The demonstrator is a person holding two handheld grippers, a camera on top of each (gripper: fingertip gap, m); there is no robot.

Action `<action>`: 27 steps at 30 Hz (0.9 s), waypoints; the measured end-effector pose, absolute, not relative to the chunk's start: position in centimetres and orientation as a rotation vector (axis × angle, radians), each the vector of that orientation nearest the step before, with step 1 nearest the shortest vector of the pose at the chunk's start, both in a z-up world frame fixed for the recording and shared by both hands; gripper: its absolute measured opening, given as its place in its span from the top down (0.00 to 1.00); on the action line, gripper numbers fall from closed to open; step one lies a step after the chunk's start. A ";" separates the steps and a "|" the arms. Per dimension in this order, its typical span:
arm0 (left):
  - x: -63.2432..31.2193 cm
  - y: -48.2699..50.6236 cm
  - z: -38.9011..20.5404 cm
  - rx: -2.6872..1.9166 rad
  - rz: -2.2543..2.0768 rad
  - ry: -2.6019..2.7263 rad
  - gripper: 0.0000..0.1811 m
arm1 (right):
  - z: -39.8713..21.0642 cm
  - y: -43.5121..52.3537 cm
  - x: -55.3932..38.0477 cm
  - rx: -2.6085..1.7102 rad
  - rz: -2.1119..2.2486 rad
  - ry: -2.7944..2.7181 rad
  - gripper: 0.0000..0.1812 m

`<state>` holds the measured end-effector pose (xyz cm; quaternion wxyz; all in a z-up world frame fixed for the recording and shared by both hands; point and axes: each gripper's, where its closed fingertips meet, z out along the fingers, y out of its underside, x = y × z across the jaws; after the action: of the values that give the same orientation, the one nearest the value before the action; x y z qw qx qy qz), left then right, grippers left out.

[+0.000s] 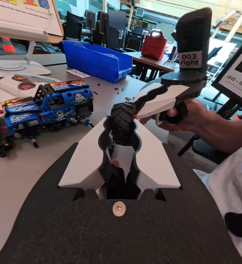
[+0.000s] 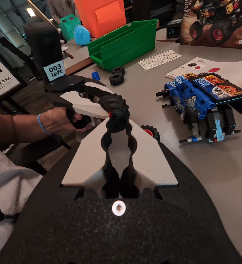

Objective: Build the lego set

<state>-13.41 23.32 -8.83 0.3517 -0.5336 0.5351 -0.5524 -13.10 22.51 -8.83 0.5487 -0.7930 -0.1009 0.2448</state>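
Note:
A black lego tyre (image 1: 121,128) is held above the table between both grippers. My left gripper (image 1: 121,120) is shut on it, and my right gripper (image 2: 118,121) is shut on its lower part (image 2: 116,105) from the other side. A bit of red shows at the tyre's side (image 1: 134,116). The blue truck body (image 1: 46,108) lies wheel-less on the table, with bare axles sticking out (image 2: 203,102). Two loose tyres (image 2: 116,75) and one wheel with a red rim (image 2: 150,132) lie on the table.
A blue bin (image 1: 97,60) and small loose pieces (image 1: 117,91) lie behind the truck. A green bin (image 2: 124,47), a sticker sheet (image 2: 159,58), an open instruction booklet (image 2: 224,68) and the set's box (image 2: 217,21) stand at the back. My two grippers' fingertips are within a few centimetres of each other.

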 end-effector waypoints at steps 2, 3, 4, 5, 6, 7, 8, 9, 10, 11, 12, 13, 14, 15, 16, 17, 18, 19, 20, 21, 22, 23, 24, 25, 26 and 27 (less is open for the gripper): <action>-13.5 23.3 -8.5 -1.368 -1.484 1.381 0.86 | -8.3 22.5 -13.2 -1.821 0.649 -0.260 0.90; -13.7 23.3 -8.0 -1.368 -1.548 1.370 0.86 | -7.8 22.3 -13.4 -1.770 0.697 -0.294 0.90; -13.8 23.4 -7.6 -1.377 -1.621 1.351 0.86 | -7.4 22.0 -13.6 -1.725 0.758 -0.332 0.89; -13.9 23.4 -7.3 -1.378 -1.688 1.332 0.86 | -7.4 21.7 -13.9 -1.711 0.830 -0.349 0.83; -14.1 23.0 -7.0 -1.356 -1.754 1.332 0.86 | -7.4 21.7 -14.3 -1.710 0.884 -0.358 0.79; -14.2 22.4 -6.8 -1.337 -1.800 1.349 0.86 | -7.6 21.8 -14.6 -1.708 0.901 -0.369 0.80; -14.2 22.1 -6.9 -1.329 -1.810 1.359 0.86 | -7.6 21.7 -15.0 -1.690 0.914 -0.396 0.81; -14.1 21.9 -6.9 -1.318 -1.813 1.361 0.86 | -7.4 21.8 -15.3 -1.665 0.930 -0.396 0.83; -14.1 21.9 -6.9 -1.314 -1.825 1.359 0.86 | -7.4 21.8 -15.6 -1.663 0.946 -0.398 0.83; -14.1 21.9 -6.9 -1.314 -1.837 1.353 0.86 | -7.4 21.9 -15.5 -1.666 0.953 -0.390 0.84; -14.1 21.9 -7.1 -1.316 -1.837 1.355 0.86 | -7.5 22.0 -15.5 -1.674 0.953 -0.389 0.84; -14.1 21.9 -7.3 -1.322 -1.819 1.358 0.86 | -7.7 22.0 -15.5 -1.689 0.966 -0.377 0.85; -14.0 22.0 -7.5 -1.331 -1.780 1.354 0.86 | -7.9 22.1 -15.3 -1.717 0.982 -0.355 0.85; -13.8 22.2 -7.6 -1.338 -1.730 1.344 0.86 | -8.0 22.1 -15.2 -1.721 0.985 -0.334 0.85; -13.7 22.3 -7.7 -1.336 -1.682 1.335 0.86 | -8.0 22.2 -15.1 -1.722 0.959 -0.328 0.86; -13.6 22.4 -7.7 -1.335 -1.641 1.326 0.86 | -8.1 22.2 -15.0 -1.730 0.918 -0.328 0.86; -13.6 22.5 -7.8 -1.337 -1.608 1.316 0.86 | -8.1 22.3 -14.9 -1.739 0.877 -0.325 0.86; -13.6 22.6 -7.8 -1.339 -1.579 1.304 0.86 | -8.1 22.4 -14.8 -1.746 0.851 -0.318 0.86; -13.5 22.7 -7.8 -1.345 -1.553 1.289 0.87 | -8.1 22.5 -14.7 -1.757 0.839 -0.304 0.86; -13.5 22.9 -7.9 -1.353 -1.529 1.275 0.86 | -8.2 22.5 -14.6 -1.764 0.823 -0.295 0.86; -13.4 23.0 -8.0 -1.364 -1.503 1.264 0.86 | -8.3 22.6 -14.4 -1.772 0.798 -0.289 0.86; -13.3 23.2 -8.0 -1.373 -1.474 1.251 0.87 | -8.4 22.7 -14.3 -1.779 0.775 -0.276 0.86; -13.3 23.4 -8.1 -1.378 -1.443 1.237 0.87 | -8.4 22.8 -14.1 -1.783 0.755 -0.262 0.87; -13.2 23.5 -8.1 -1.382 -1.411 1.226 0.87 | -8.5 22.9 -13.9 -1.789 0.730 -0.254 0.87; -13.2 23.7 -8.2 -1.388 -1.373 1.218 0.87 | -8.7 23.0 -13.7 -1.800 0.687 -0.246 0.87; -13.1 23.8 -8.3 -1.389 -1.340 1.207 0.87 | -8.7 23.0 -13.5 -1.801 0.642 -0.244 0.87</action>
<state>-13.11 23.81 -8.27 0.4193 -0.5539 0.4812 -0.5346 -13.55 23.01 -8.70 0.5704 -0.7675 -0.1038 0.2736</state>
